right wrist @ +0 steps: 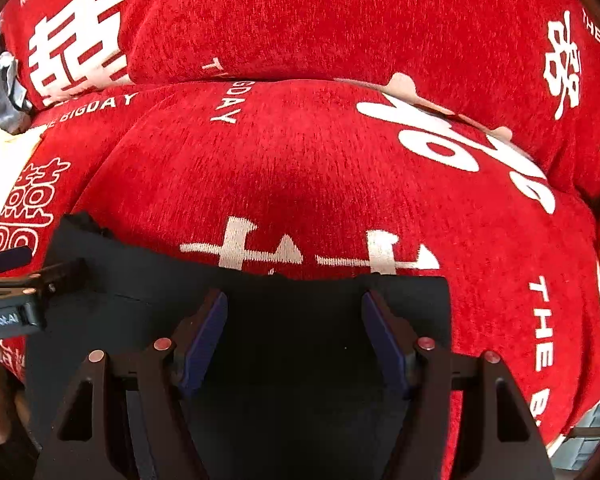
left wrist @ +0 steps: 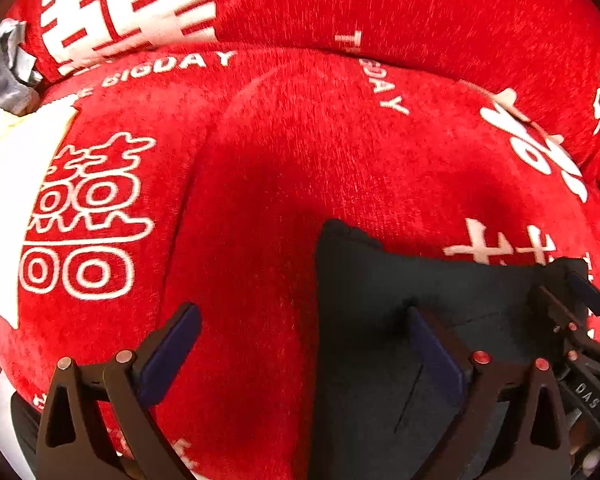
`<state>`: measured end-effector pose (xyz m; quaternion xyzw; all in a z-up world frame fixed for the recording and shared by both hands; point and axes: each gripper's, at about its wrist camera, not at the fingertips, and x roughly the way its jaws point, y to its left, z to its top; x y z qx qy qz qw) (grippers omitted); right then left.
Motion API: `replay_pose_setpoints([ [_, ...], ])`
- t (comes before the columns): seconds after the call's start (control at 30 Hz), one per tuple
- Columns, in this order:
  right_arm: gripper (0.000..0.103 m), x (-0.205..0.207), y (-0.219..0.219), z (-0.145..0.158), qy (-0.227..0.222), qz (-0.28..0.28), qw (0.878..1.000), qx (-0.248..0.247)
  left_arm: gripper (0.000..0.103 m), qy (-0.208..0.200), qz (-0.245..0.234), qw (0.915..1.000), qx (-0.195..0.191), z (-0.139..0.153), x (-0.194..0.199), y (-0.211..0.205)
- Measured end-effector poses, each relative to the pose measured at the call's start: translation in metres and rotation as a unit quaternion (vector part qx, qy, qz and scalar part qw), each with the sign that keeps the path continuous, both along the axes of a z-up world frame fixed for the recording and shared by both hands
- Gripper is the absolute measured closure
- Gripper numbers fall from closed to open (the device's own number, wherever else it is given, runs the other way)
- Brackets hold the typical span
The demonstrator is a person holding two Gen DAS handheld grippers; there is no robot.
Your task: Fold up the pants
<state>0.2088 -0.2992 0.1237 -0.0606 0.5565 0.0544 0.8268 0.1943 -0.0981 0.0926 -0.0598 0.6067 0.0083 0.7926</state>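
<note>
Pants (right wrist: 284, 344): dark, lying flat on a red cover, filling the 6 o'clock part of the right wrist view; far edge runs roughly 9 to 3 o'clock across the middle. In the left wrist view the pants (left wrist: 400, 320) sit at 4 to 5 o'clock.

Right gripper (right wrist: 294, 340): jaws wide, over the dark cloth, nothing between them; whether the tips touch the fabric cannot be told.

Left gripper (left wrist: 304, 356): jaws wide, one finger over the red cover, the other over the pants edge. Seen also at 9 o'clock in the right wrist view (right wrist: 12, 280).

Red cover (right wrist: 300, 168): plush, white characters and "THE BIGDAY" lettering.

Cushion (right wrist: 320, 16): same red print, 12 o'clock.

Grey cloth (left wrist: 8, 64): crumpled, 10 o'clock.
</note>
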Motion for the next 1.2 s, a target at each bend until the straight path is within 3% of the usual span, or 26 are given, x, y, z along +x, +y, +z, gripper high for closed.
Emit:
replay_pose_setpoints([
  [0.17,0.021,-0.027,0.0,0.025,-0.052,-0.015,0.998,-0.007,0.001,-0.031,-0.027,0.999,-0.016,0.019,-0.038,-0.007],
  [0.33,0.021,-0.043,-0.002,-0.001,-0.016,-0.015,1.0,-0.016,0.001,-0.03,-0.042,0.9986,0.014,0.007,-0.063,-0.017],
  [0.77,0.017,-0.121,-0.01,0.005,-0.065,-0.028,0.997,-0.03,0.001,-0.042,-0.051,0.9978,0.001,0.01,-0.104,-0.009],
  [1.07,0.016,-0.15,-0.013,0.004,-0.079,-0.021,0.996,-0.039,0.001,-0.042,-0.054,0.9976,-0.009,0.009,-0.121,-0.001],
  [1.2,0.01,-0.16,-0.012,0.001,-0.078,-0.016,0.995,-0.052,0.001,-0.047,-0.06,0.997,-0.008,0.008,-0.13,0.001],
])
